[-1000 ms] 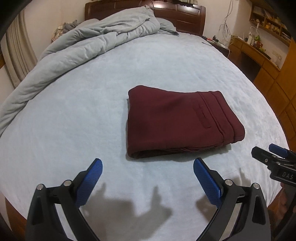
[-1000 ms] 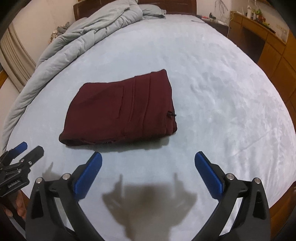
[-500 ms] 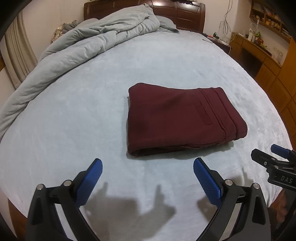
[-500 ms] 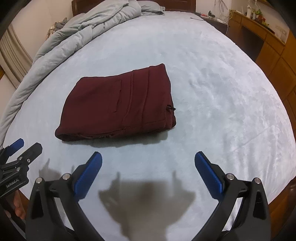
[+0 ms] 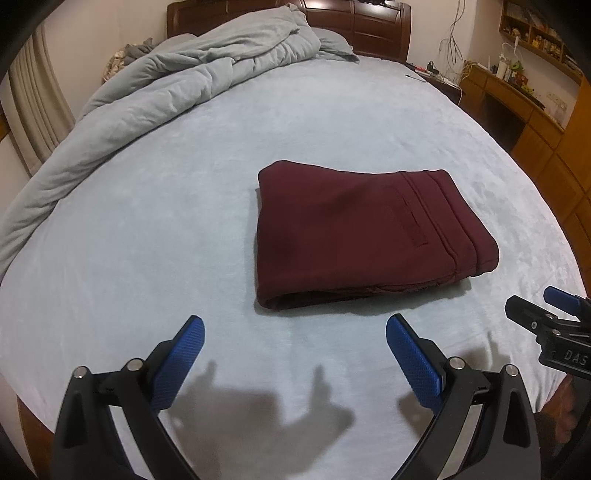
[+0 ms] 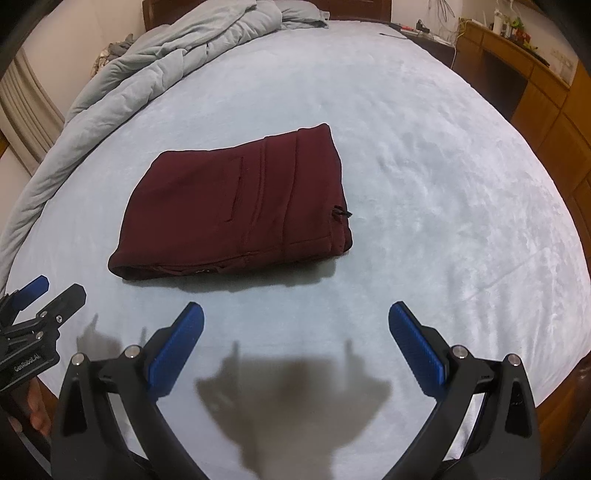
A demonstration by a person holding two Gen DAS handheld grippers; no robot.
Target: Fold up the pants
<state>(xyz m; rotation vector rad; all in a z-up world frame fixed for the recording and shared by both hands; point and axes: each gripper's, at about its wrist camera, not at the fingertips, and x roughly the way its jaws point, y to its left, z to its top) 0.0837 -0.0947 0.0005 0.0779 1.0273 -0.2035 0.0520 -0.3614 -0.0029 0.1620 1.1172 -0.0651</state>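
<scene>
- On the pale blue bed sheet (image 5: 155,229), toward one o'clock from my left camera, I see the maroon pants (image 5: 365,229) lying folded into a compact rectangle.
- From my right camera the same pants (image 6: 236,210) sit toward eleven o'clock, flat on the sheet (image 6: 443,177), with a small dark cord end (image 6: 341,213) poking out at their right edge.
- My left gripper (image 5: 295,332) hangs above the near part of the bed, its blue pads (image 5: 177,365) spread wide with nothing between them, apart from the pants.
- My right gripper (image 6: 295,317) is spread just as wide, also holding nothing, its pads (image 6: 415,347) short of the pants' near edge.
- Each tool shows in the other's view: the right gripper (image 5: 546,321) at three o'clock in the left camera, the left gripper (image 6: 40,299) at nine o'clock in the right camera.
- A rumpled grey duvet (image 5: 166,85) lies bunched along the bed from nine to twelve o'clock, well apart from the pants.
- A dark wooden headboard (image 5: 369,22) stands at twelve o'clock, and a wooden desk (image 5: 524,99) at two o'clock.
- Both grippers cast shadows on the sheet right below them.
</scene>
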